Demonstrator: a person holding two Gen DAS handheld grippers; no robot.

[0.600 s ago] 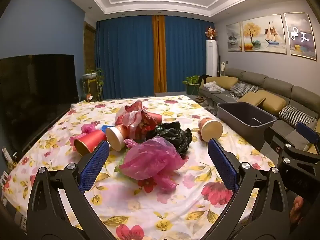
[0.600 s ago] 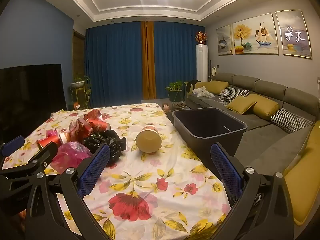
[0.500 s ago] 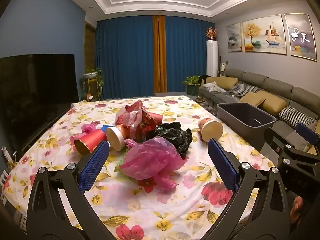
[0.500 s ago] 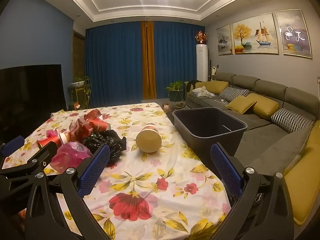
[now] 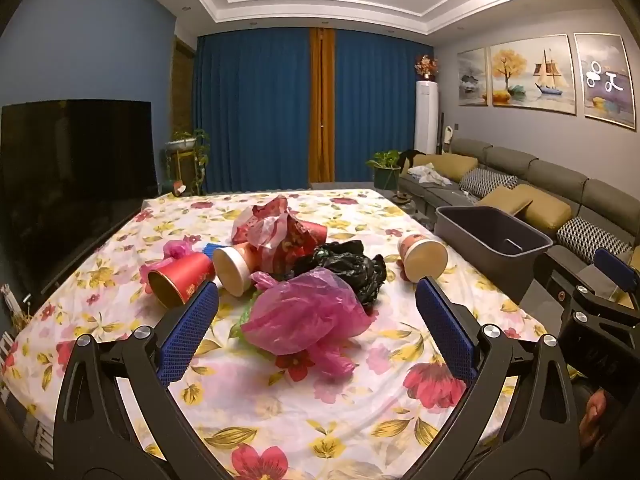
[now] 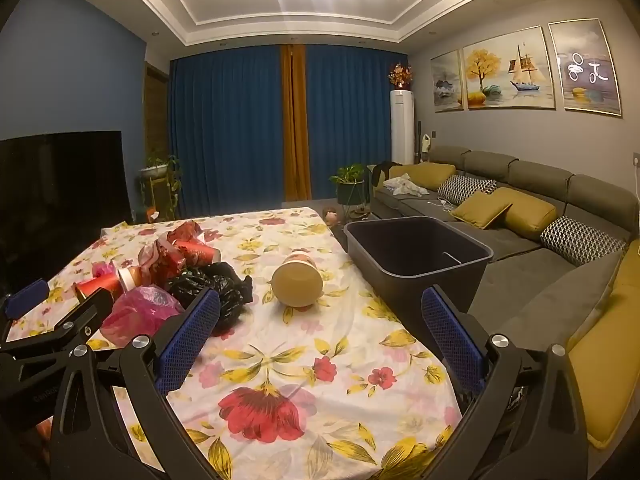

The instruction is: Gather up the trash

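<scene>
Trash lies heaped on a floral tablecloth [image 5: 280,400]: a pink plastic bag [image 5: 308,316] nearest me, a crumpled black bag [image 5: 344,268] behind it, red wrapping [image 5: 280,232], a red paper cup [image 5: 180,282] and a tan cup [image 5: 232,266] on their sides. A lone paper cup [image 5: 424,256] [image 6: 298,282] lies to the right. My left gripper [image 5: 316,304] is open, hovering short of the pink bag [image 6: 140,312]. My right gripper [image 6: 320,312] is open over the cloth, short of the lone cup. A dark grey bin [image 6: 416,252] [image 5: 492,236] stands off the table's right edge.
A grey sofa [image 6: 540,240] with yellow and patterned cushions runs along the right wall. A dark television [image 5: 72,176] stands left of the table. Blue curtains, potted plants and a white floor-standing unit are at the far end.
</scene>
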